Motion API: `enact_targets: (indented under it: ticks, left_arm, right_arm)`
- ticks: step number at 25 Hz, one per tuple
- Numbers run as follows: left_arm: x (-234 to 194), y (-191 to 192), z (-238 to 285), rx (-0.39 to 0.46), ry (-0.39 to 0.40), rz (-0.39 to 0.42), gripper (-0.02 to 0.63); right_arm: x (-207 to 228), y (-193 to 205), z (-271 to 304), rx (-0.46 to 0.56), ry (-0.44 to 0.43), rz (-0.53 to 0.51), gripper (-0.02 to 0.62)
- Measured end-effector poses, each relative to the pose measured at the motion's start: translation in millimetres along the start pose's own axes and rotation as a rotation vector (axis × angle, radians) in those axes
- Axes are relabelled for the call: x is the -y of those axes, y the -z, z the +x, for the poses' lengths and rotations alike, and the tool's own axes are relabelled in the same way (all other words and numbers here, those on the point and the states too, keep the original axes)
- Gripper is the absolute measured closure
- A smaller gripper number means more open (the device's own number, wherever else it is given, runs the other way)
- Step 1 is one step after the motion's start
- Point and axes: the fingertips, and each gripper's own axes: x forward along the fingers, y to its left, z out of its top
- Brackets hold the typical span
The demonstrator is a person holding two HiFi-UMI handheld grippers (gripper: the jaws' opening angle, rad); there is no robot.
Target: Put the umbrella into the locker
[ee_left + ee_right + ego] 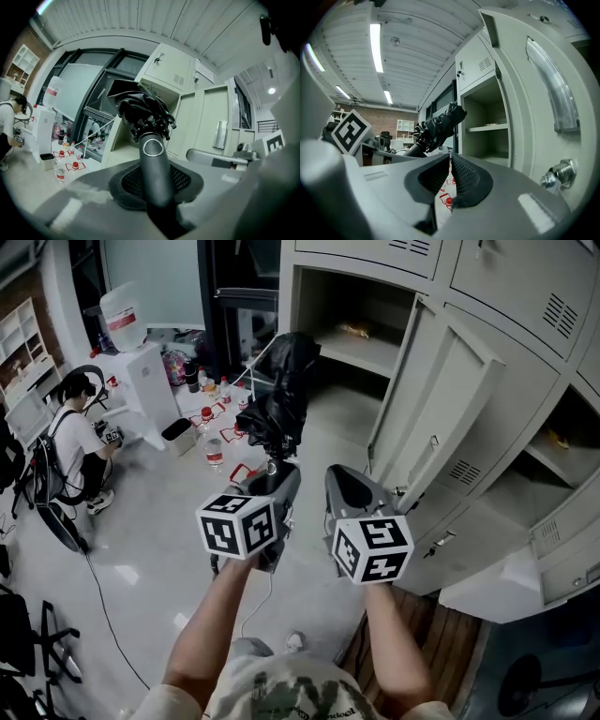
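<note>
A folded black umbrella [281,395] [140,110] [438,124] points up and away toward the grey locker [487,484]. My left gripper [278,474] [157,183] is shut on its dark cylindrical handle [154,164], which runs between the two pads. The right gripper [352,486] [450,161] is beside it to the right, jaws together with nothing between them. An open locker compartment [361,343] [487,126] with one shelf stands just beyond the umbrella's tip. Its door [441,399] [543,84] swings out to the right of both grippers.
A person [75,442] crouches at the far left beside a white water dispenser [131,362]. Several red-capped bottles [211,442] stand on the floor below the umbrella. A cable [103,601] trails across the floor. Other locker doors [562,512] hang open at right.
</note>
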Motion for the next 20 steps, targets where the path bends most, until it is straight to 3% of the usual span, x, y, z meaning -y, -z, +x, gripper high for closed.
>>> enact_targets:
  ticks: [10,20]
  left_arm:
    - [-6,-7,13,-0.017,0.023,0.039,0.514]
    - [-35,-21,39,-0.072,0.155,0.087,0.514]
  right_arm:
    - [2,-3,14,0.02,0.023,-0.019,0.581]
    - [26,-1,43,0.027,0.211,-0.009,0.581]
